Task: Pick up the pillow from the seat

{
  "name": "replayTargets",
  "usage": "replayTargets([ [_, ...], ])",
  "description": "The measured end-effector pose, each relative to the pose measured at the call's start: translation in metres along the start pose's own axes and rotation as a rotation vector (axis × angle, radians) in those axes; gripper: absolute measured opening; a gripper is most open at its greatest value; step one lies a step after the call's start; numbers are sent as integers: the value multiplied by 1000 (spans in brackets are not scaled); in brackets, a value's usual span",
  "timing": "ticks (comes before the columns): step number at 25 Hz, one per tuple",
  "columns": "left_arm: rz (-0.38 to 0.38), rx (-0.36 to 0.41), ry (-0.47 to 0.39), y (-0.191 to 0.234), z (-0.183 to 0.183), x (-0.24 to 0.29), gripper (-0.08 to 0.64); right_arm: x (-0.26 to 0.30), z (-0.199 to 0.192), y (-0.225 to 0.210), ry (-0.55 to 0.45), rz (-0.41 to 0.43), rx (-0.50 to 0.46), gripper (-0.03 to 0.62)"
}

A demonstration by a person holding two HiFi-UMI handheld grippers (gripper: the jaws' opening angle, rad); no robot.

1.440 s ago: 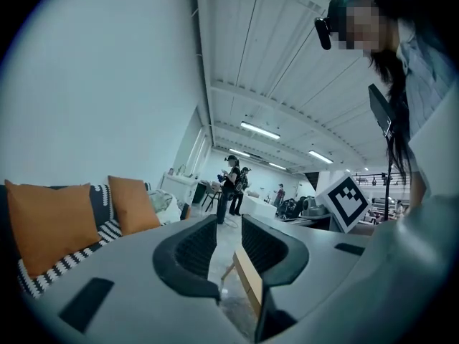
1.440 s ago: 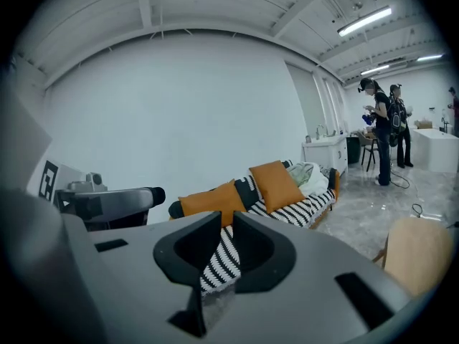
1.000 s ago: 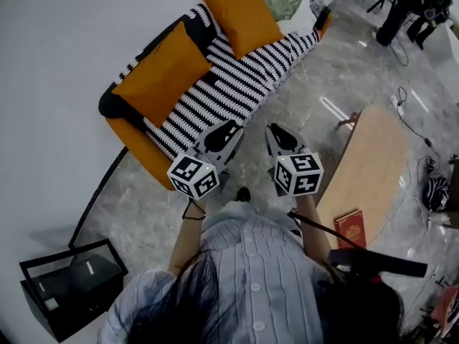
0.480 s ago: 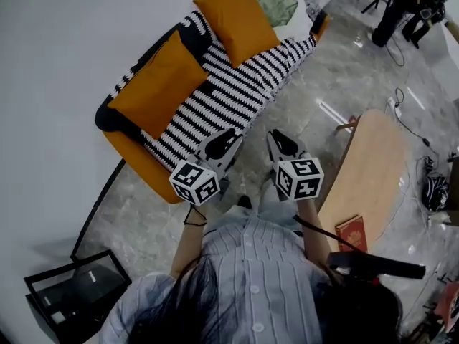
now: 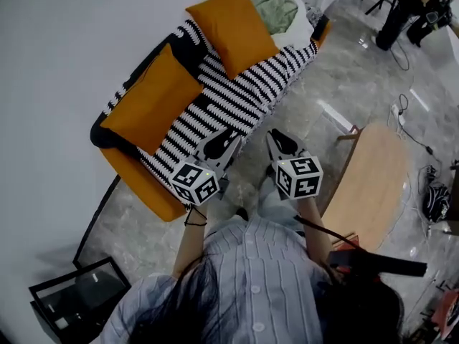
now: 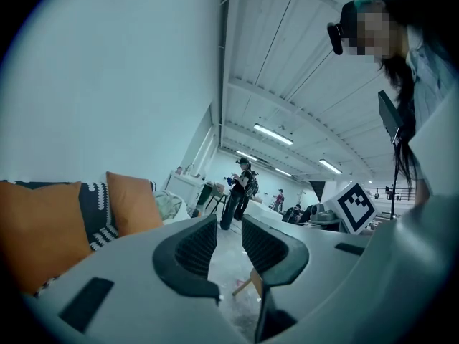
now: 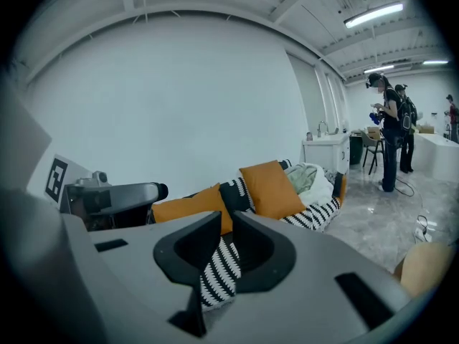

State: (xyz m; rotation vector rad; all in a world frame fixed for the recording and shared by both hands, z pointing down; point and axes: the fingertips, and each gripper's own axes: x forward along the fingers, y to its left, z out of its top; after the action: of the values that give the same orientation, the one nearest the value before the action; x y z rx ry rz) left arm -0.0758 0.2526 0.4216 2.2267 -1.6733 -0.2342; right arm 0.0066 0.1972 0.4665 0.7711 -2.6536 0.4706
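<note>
A bright room with a plain white wall (image 5: pixel 57 63) and a grey marble floor (image 5: pixel 308 106), seen from above the person's head. The left gripper (image 5: pixel 228 133) and right gripper (image 5: pixel 277 137) are held side by side in front of the body. Both have their jaws closed with nothing between them, and both are aimed toward a sofa (image 5: pixel 215 102) with a black-and-white striped cover. They are near its front edge but touch nothing. The nearer orange pillow (image 5: pixel 152 97) leans on the backrest at the sofa's near end. A second orange pillow (image 5: pixel 231 21) leans further along, beside a pale bundle of cloth (image 5: pixel 278 7). The approach looks unfinished. The jaws would likely need to open before arriving, then pinch a corner or top edge, since a soft pillow will probably sag. Nothing blocks the way to the seat. A wooden tabletop (image 5: pixel 369 181) stands close on the right, a black frame stand (image 5: pixel 72 299) sits at lower left, and people (image 5: pixel 401 9) stand far off.
</note>
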Motion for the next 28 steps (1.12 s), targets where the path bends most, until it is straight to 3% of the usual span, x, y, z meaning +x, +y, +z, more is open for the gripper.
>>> replayTargets([
  [6, 33, -19, -36, 20, 27, 79, 101, 38, 42, -65, 20, 32, -22, 58],
  [14, 59, -18, -25, 33, 35, 165, 101, 78, 78, -137, 29, 70, -28, 58],
  [22, 68, -23, -12, 32, 34, 207, 102, 91, 84, -176, 27, 96, 11, 58],
  [28, 72, 22, 17, 29, 37, 221, 103, 96, 92, -199, 5, 82, 43, 58],
])
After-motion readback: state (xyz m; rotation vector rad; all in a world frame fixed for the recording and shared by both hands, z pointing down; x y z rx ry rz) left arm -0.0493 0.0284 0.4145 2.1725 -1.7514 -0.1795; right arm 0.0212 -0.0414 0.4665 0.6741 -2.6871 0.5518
